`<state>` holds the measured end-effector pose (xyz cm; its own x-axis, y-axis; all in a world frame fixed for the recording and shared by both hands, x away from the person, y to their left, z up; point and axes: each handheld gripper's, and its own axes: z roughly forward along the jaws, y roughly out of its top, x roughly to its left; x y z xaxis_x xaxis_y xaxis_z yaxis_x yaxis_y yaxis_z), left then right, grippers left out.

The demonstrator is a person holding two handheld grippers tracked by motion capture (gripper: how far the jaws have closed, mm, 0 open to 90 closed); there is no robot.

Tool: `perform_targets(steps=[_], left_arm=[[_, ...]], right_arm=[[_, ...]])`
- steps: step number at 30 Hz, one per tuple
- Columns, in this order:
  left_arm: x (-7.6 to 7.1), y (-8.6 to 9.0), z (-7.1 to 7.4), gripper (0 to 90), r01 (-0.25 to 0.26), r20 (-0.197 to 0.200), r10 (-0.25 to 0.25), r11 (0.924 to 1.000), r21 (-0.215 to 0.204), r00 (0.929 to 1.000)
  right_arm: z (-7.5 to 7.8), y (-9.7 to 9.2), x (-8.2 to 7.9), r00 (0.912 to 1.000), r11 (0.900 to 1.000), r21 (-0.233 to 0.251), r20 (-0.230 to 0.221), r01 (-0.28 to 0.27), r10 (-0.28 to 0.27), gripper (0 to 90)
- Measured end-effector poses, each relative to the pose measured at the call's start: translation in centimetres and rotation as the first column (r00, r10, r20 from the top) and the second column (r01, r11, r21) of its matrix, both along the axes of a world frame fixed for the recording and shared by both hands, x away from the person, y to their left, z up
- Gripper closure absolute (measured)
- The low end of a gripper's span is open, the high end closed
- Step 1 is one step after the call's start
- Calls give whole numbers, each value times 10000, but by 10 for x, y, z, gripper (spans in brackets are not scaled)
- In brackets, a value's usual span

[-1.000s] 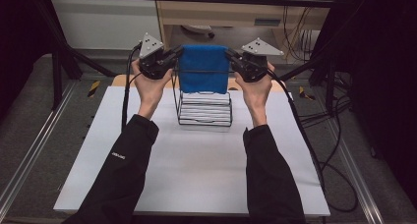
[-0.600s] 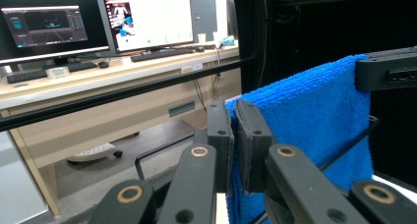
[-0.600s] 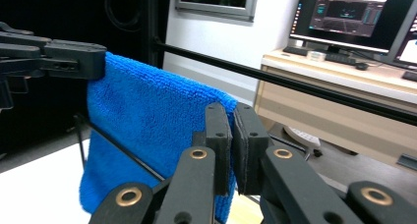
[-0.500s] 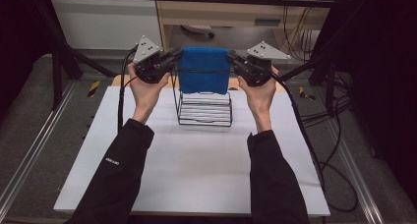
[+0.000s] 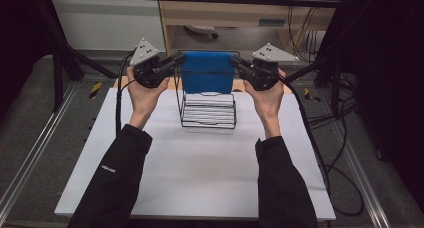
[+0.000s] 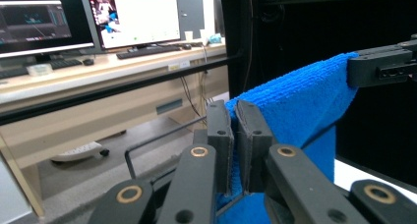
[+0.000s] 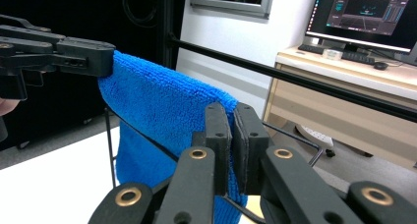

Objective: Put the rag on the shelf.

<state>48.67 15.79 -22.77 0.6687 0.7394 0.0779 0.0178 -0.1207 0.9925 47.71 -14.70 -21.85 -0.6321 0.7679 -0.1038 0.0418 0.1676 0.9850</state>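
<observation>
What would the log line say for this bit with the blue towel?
left gripper: shut on blue towel | right gripper: shut on blue towel | towel: stretched over wire rack

High view: set above the near edge of the white surface [image 5: 200,173], facing forward and down, far enough back to take in both forearms and the floor at either side. Left gripper view: riding low behind its own jaws, very near, facing across toward the monitors [image 6: 133,17]. Right gripper view: likewise close behind its jaws, facing the opposite way across. Shared by all three: the blue cloth [image 5: 207,78] [image 6: 300,101] [image 7: 162,106] over the wire rack [image 5: 207,113].
</observation>
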Motion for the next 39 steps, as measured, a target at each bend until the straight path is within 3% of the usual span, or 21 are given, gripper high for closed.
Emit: perform_targets(steps=[8,19,31,37,39], left_arm=[[-9,1,-4,850,82,-198,-74,9991,412,9998],[-15,2,-15,842,223,-904,-150,9966,796,9958],[-16,2,-27,827,357,-1561,-176,9929,1138,9876],[-15,5,-23,772,486,-2050,-235,9918,1181,9785],[-15,7,-18,733,468,-2047,-229,9926,1125,9785]], right_arm=[[-4,0,-10,9994,9996,-226,-297,-187,180,859],[-12,-1,-16,9949,9982,-357,-908,-476,442,857],[-22,-3,-19,9881,9948,-636,-1371,-795,701,854],[-26,-3,-19,9868,9932,-760,-1425,-885,770,854],[-27,-3,-19,9863,9926,-805,-1446,-912,789,854]])
